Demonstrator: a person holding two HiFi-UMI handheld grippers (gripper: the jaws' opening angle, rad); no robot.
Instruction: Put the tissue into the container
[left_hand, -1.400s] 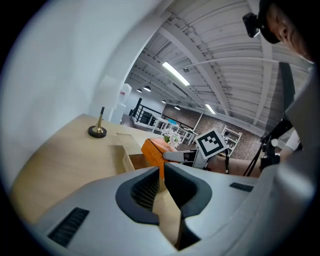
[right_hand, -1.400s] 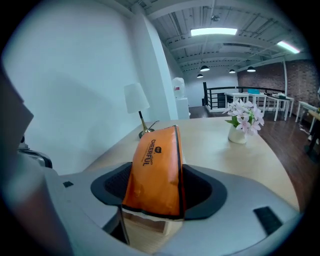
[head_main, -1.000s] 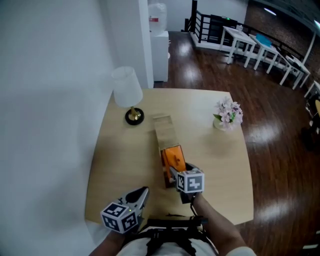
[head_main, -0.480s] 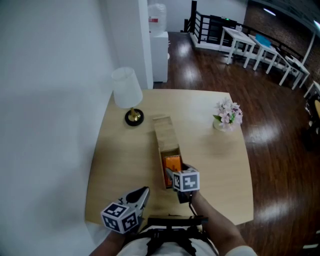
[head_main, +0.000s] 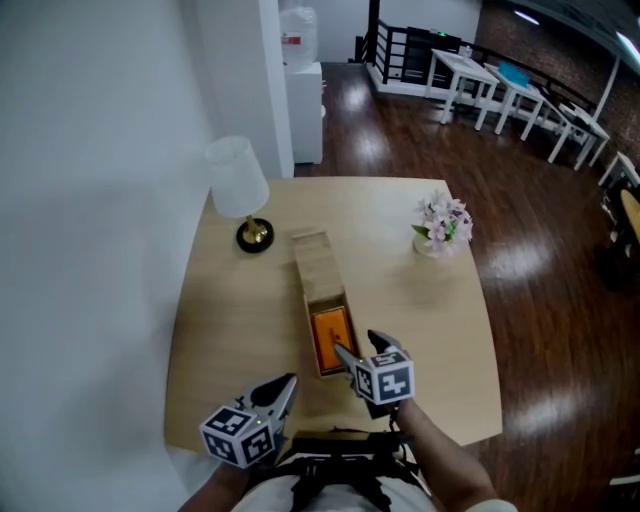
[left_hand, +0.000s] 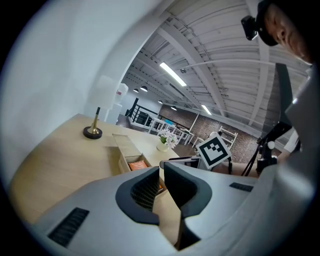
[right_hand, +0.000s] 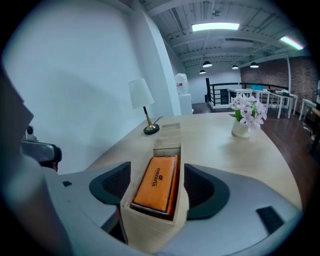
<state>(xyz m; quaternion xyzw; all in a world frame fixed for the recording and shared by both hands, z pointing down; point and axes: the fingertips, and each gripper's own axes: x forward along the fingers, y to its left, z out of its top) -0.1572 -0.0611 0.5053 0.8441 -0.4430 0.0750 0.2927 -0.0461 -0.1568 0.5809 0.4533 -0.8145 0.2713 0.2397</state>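
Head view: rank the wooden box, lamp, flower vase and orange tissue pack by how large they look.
1. wooden box
2. lamp
3. flower vase
4. orange tissue pack, which looks only slightly smaller than the vase with its flowers

Left hand-held gripper (head_main: 285, 383), right hand-held gripper (head_main: 358, 346): grey shells; black ribbed pads (right_hand: 117, 182).

box (head_main: 318, 290) runs down table (head_main: 430, 340) middle; its near end sits between right gripper (head_main: 355, 350) jaws, little slack either side. lamp (head_main: 240, 190) far left by wall (head_main: 90, 200), flowers (head_main: 440, 222) far right. wide bare tabletop both sides of box.
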